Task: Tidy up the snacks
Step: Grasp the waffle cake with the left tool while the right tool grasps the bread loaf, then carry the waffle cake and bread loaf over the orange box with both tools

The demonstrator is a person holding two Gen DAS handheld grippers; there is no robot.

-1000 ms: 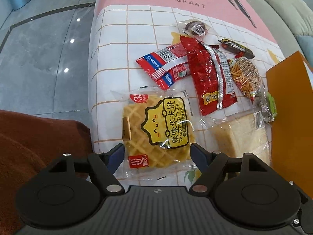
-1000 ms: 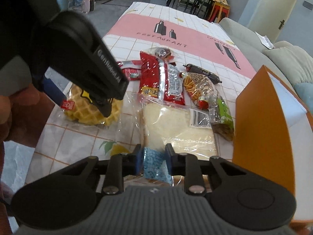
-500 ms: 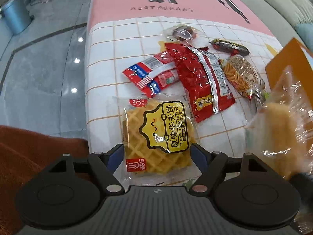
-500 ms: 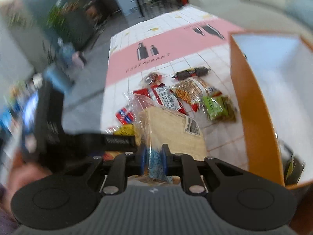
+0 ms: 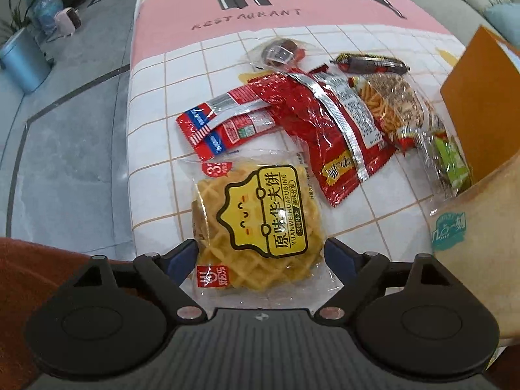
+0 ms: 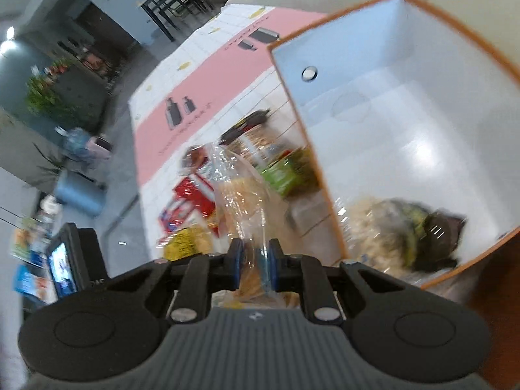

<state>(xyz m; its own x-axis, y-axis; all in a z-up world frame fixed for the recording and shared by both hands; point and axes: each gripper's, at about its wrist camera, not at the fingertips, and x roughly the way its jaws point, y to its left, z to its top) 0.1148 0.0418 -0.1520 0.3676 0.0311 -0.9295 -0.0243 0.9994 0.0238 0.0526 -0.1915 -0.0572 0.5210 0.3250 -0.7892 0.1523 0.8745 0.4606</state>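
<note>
even, bright daylight fills both views. the left wrist view is sharp, with glare streaks on the crinkled red foil snack packet (image 5: 328, 130) and bowed edges from the fisheye. the right wrist view is smeared by motion blur, worst at 3 to 5 o'clock inside the orange-walled white box (image 6: 406, 123).

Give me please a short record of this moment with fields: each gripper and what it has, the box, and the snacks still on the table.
left gripper: jaws opening, one each side of the waffle pack, which lies on the table
right gripper: jaws opening, bread pack between them, lifted beside the box
box: orange outside, white inside, one blurred snack already inside
snacks on table: waffle pack, red pouch, red-blue packet, sausage stick
</note>
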